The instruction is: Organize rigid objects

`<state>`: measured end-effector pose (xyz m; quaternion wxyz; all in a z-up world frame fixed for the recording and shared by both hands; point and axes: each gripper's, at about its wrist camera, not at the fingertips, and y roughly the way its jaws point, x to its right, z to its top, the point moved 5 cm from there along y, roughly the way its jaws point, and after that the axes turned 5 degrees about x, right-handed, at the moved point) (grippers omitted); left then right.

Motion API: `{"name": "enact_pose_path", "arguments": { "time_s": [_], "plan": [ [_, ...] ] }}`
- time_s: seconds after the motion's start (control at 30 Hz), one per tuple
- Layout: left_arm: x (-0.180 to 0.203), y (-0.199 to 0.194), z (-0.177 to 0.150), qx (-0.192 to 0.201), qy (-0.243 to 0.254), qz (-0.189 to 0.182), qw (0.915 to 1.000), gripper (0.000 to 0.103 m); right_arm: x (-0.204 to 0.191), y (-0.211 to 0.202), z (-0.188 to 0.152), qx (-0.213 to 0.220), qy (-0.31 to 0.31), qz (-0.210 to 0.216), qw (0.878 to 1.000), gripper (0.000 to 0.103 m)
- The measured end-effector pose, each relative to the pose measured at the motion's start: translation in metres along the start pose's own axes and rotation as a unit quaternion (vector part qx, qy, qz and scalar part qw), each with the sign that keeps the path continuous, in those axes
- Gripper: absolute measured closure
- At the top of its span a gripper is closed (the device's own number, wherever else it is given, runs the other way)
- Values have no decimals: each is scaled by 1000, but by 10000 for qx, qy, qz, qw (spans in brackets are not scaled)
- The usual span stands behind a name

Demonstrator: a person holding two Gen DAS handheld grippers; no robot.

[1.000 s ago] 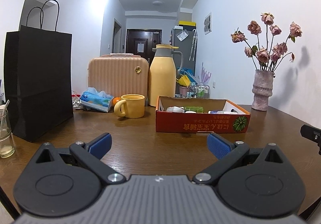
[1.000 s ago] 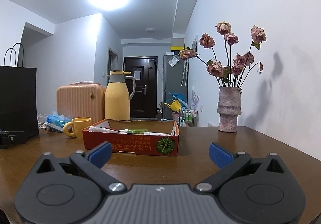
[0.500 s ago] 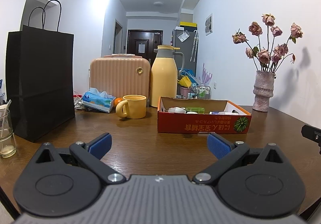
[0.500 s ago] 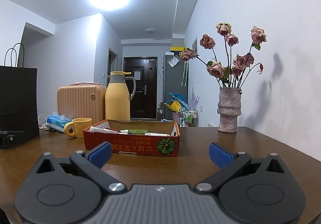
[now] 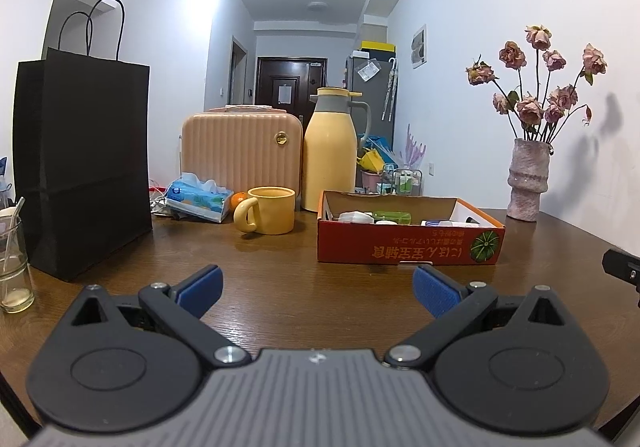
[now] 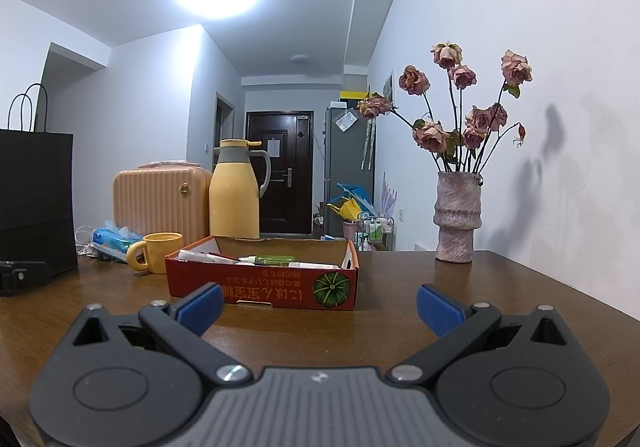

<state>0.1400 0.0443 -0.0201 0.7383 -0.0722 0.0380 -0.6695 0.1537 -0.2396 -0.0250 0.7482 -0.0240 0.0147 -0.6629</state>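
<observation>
Honestly, both idle: left hand-held gripper (image 5: pixel 316 287) and right hand-held gripper (image 6: pixel 320 305) spread wide, empty, low over the bench (image 5: pixel 280 287). Small items sit in the red box (image 6: pixel 262 285). Risks: shoving the light box, clipping the mug (image 5: pixel 267 210) or vase (image 6: pixel 457 217). Box print is upside-down, unreadable; pumpkin graphic.

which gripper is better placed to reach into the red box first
Right, probably. The right hand-held gripper is open and empty, with the red box close ahead of its left finger. The left hand-held gripper, also open and empty, sees the box farther off, ahead to its right.
</observation>
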Motion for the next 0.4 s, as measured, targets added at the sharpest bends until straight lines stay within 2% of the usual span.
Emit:
{"name": "enact_pose_path", "arguments": {
  "time_s": [0.4],
  "plan": [
    [1,0,-1,24,-3,-70,10000,0,-1,2,-1,-36,-6,6,10000,0]
  ]
}}
